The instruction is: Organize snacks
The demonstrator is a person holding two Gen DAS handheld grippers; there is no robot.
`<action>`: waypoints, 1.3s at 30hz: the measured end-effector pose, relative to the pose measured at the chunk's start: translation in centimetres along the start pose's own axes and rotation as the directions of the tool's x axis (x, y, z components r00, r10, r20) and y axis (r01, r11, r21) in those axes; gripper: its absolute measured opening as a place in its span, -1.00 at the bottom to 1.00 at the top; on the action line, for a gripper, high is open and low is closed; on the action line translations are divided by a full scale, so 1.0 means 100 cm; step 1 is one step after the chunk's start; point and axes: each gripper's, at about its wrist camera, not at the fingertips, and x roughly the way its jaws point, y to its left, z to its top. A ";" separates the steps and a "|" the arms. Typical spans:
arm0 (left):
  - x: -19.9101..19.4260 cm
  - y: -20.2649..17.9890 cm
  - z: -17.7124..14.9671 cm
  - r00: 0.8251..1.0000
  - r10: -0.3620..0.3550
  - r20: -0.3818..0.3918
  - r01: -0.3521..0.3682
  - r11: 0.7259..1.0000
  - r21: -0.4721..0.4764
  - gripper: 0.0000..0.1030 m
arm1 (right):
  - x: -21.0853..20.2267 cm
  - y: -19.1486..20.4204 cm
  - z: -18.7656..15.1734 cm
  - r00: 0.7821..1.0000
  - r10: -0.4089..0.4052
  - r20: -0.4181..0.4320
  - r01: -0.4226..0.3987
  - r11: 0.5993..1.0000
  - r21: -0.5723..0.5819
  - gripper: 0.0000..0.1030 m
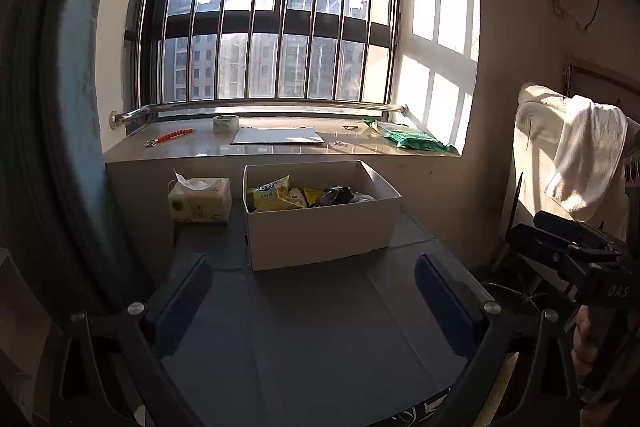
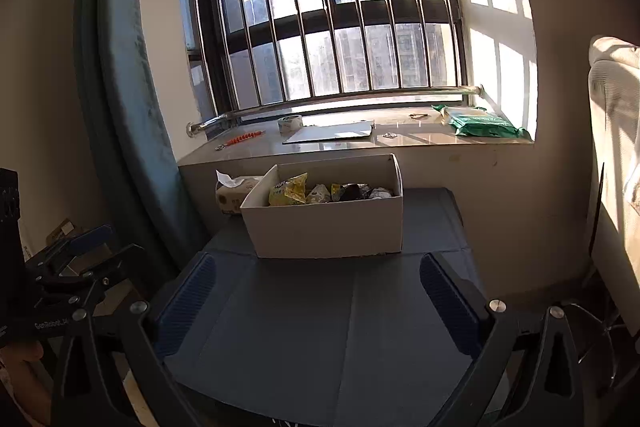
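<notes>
A white cardboard box [image 1: 320, 231] stands on the dark grey table [image 1: 312, 327], holding several snack packets: yellow ones [image 1: 272, 193] and a dark one [image 1: 338, 195]. The right wrist view shows the same box [image 2: 328, 227] with its yellow packets [image 2: 290, 190]. My left gripper [image 1: 314, 299] hovers open over the table's near part, short of the box, with nothing between its blue pads. My right gripper [image 2: 316, 299] is likewise open and empty, level with the left one. Each gripper shows at the edge of the other's view: the right gripper's body [image 1: 576, 251], the left gripper's body [image 2: 76, 259].
A tissue pack [image 1: 200, 199] sits left of the box. On the windowsill [image 1: 280, 147] lie a tape roll [image 1: 226, 123], a flat white sheet [image 1: 278, 135], an orange beaded item [image 1: 176, 135] and a green packet [image 1: 412, 137]. A chair with a white towel [image 1: 588, 163] stands right. A curtain [image 2: 124, 67] hangs left.
</notes>
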 end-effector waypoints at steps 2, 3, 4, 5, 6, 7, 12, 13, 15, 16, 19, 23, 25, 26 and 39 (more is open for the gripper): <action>0.001 0.002 0.000 1.000 0.003 0.001 -0.003 1.000 -0.010 0.99 | 0.001 0.000 -0.001 1.000 0.005 -0.007 -0.005 1.000 0.000 1.00; 0.001 0.003 0.000 1.000 0.001 0.000 -0.001 1.000 -0.014 0.99 | 0.002 0.000 -0.002 1.000 0.004 -0.008 -0.004 1.000 -0.002 1.00; 0.002 0.004 0.000 1.000 0.003 -0.001 -0.003 1.000 -0.019 0.99 | 0.002 0.000 -0.002 1.000 0.003 -0.007 -0.003 1.000 -0.003 1.00; 0.002 0.004 0.001 1.000 0.005 -0.001 -0.005 1.000 -0.022 0.99 | 0.002 -0.001 -0.002 1.000 0.003 -0.008 -0.003 1.000 -0.002 1.00; 0.003 0.005 0.001 1.000 0.005 -0.003 -0.005 1.000 -0.024 1.00 | 0.002 -0.001 -0.002 1.000 0.004 -0.010 -0.004 1.000 0.001 1.00; 0.003 0.005 0.001 1.000 0.006 -0.004 -0.006 1.000 -0.023 0.99 | 0.002 -0.001 -0.002 1.000 0.009 -0.010 -0.009 1.000 0.003 1.00; 0.004 0.003 0.002 1.000 0.015 -0.007 -0.015 1.000 -0.014 0.99 | 0.001 0.001 -0.003 1.000 0.022 -0.013 -0.022 1.000 -0.006 1.00; 0.004 0.004 0.001 1.000 0.014 -0.007 -0.014 1.000 -0.013 0.99 | 0.001 0.001 -0.003 1.000 0.022 -0.011 -0.022 1.000 -0.007 1.00; 0.004 0.004 0.001 1.000 0.012 -0.005 -0.012 1.000 -0.012 0.99 | 0.001 0.002 -0.003 1.000 0.024 -0.012 -0.024 1.000 -0.010 1.00; 0.004 0.003 0.001 1.000 0.011 -0.006 -0.011 1.000 -0.012 0.99 | 0.001 0.002 -0.003 1.000 0.025 -0.011 -0.025 1.000 -0.011 1.00; 0.004 0.003 0.001 1.000 0.019 -0.008 -0.019 1.000 -0.008 1.00 | 0.001 0.002 -0.003 1.000 0.026 -0.013 -0.026 1.000 -0.011 1.00; 0.004 0.002 0.001 1.000 0.017 -0.010 -0.017 1.000 -0.010 0.99 | 0.002 0.002 -0.003 1.000 0.027 -0.016 -0.027 1.000 -0.015 1.00; 0.004 0.002 0.000 1.000 0.020 -0.013 -0.020 1.000 -0.007 0.99 | 0.002 0.003 -0.003 0.999 0.030 -0.018 -0.030 0.999 -0.016 1.00; 0.004 0.002 0.001 1.000 0.022 -0.014 -0.022 1.000 -0.006 0.99 | 0.002 0.003 -0.002 0.999 0.030 -0.017 -0.031 0.999 -0.017 1.00; 0.006 0.001 0.000 1.000 0.019 -0.021 -0.019 1.000 -0.005 0.99 | 0.002 0.004 -0.005 0.999 0.040 -0.024 -0.041 0.999 -0.011 1.00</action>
